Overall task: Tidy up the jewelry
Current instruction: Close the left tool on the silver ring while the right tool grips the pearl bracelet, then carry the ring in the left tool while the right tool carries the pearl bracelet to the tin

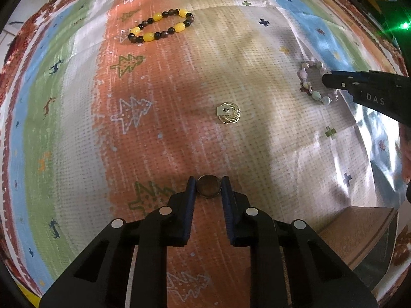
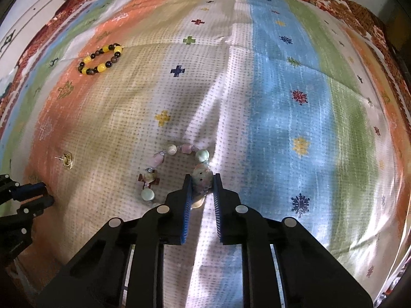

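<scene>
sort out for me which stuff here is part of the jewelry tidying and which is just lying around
Part of the job:
- round brown disc, pinched in the left gripper
- pastel bead bracelet, one bead pinched in the right gripper
- yellow and dark bead bracelet
- gold earring

Just there:
- patterned cloth
- wooden box
</scene>
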Demonstrator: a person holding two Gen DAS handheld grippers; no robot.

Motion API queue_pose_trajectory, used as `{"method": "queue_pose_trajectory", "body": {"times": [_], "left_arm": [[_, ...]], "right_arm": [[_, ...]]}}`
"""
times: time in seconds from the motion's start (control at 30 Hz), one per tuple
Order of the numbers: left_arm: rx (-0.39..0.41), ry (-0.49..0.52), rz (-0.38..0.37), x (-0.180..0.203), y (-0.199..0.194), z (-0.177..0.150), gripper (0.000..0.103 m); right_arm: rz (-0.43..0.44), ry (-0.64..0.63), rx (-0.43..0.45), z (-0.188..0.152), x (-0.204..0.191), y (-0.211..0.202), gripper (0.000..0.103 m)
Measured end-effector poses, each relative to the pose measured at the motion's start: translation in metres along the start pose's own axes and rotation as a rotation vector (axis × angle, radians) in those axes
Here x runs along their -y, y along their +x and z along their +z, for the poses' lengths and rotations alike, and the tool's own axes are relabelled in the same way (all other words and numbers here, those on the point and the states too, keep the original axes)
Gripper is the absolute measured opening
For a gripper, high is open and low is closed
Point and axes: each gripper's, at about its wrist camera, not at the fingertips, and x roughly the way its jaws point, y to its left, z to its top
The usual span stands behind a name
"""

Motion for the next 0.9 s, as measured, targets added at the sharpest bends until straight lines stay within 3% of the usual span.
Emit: {"method": "queue_pose_trajectory", "body": {"times": [0.5,0.9], "left_arm": [[0.041,-0.045,-0.016,-0.013,-0.017,0.003,0.02],[0.116,-0.063,-0.049,-0.011,-0.04,-0.006,0.02]], "right_arm": [[0.035,-0.003,0.053,-0.006,-0.004,-0.022,0.016],[0.089,-0.021,0.164,-0.013,-0.019,-0.06,0.016]]}}
